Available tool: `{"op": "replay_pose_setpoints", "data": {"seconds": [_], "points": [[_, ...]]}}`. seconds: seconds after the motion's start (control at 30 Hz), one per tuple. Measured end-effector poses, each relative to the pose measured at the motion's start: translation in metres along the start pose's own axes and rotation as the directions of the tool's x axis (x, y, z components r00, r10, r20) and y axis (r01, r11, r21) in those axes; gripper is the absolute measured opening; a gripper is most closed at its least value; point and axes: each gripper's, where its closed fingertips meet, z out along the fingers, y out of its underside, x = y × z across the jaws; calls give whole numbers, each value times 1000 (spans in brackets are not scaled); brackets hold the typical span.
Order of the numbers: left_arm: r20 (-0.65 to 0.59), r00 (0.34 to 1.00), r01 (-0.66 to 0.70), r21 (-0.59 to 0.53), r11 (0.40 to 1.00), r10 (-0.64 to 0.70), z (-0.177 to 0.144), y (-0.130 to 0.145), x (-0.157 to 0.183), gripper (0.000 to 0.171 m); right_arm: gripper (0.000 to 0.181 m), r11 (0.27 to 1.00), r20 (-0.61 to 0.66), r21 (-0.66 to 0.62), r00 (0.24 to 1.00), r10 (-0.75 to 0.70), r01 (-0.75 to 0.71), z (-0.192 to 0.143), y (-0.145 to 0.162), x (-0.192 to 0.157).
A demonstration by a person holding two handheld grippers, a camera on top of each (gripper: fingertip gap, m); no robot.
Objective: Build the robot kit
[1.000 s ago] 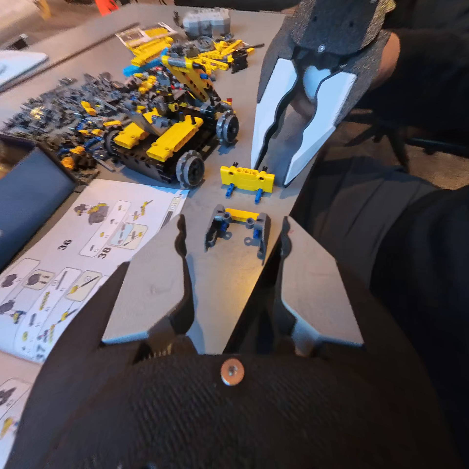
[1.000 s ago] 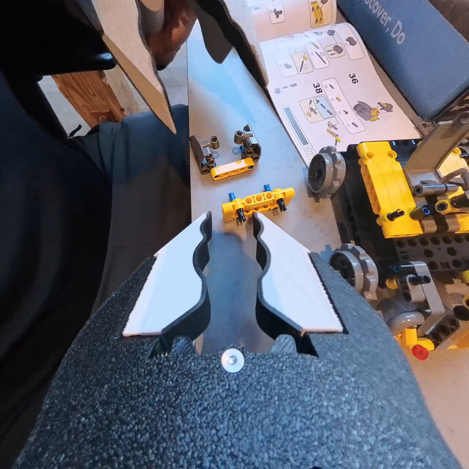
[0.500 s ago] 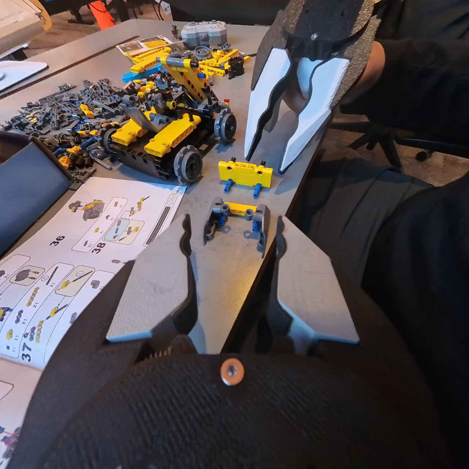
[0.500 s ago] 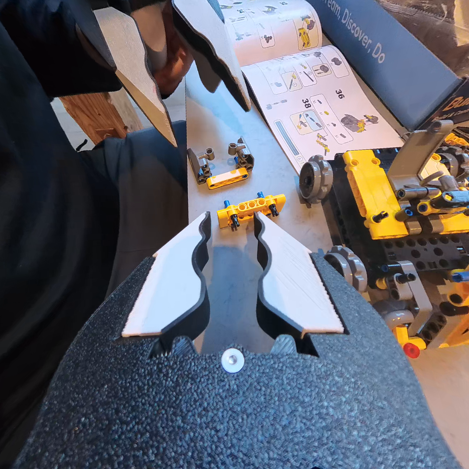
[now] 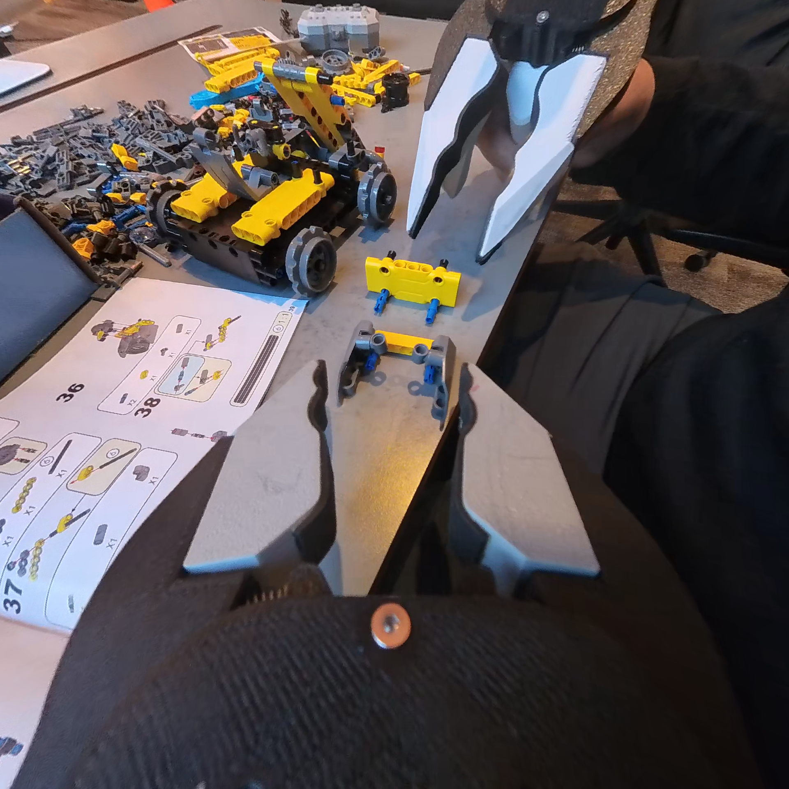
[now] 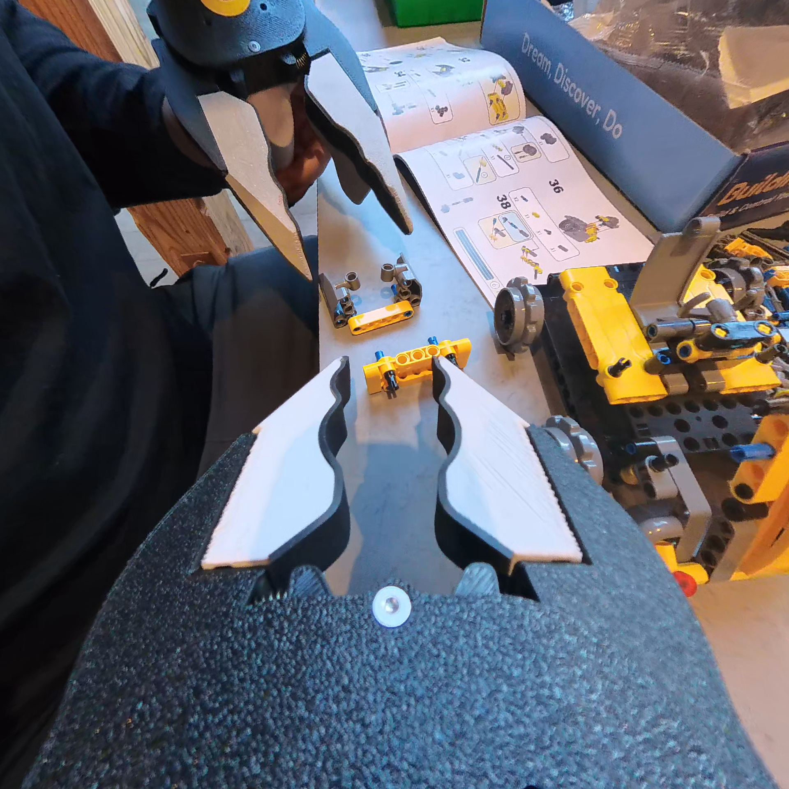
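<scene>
the left gripper, jaws wide and empty, hovers just short of a grey-and-yellow bracket piece lying near the table's front edge. opposite, the right gripper, spread moderately and also empty, brackets one yellow beam with pins, its right tip seemingly close to one end. both small pieces sit near the edge; a clumsy nudge could likely send either off it. counted: two grippers, two small sub-assemblies, one half-built yellow vehicle, one open instruction booklet, one heap of loose parts.
</scene>
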Motion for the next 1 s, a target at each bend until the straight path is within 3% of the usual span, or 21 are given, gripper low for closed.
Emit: {"op": "replay_pose_setpoints", "data": {"seconds": [0.67,0.87,1.0], "points": [[-30,999,15,-27,1000,-16,3,6,1,61,44,999,-6,38,1000,6,-6,-3,-5,3],[-74,996,45,-75,996,-50,2,1,0,70,51,1000,-11,21,1000,4,-4,1,-5,7],[-89,996,-28,-115,993,18,4,0,3,70,52,999,-15,-20,999,-38,38,7,-1,6]]}}
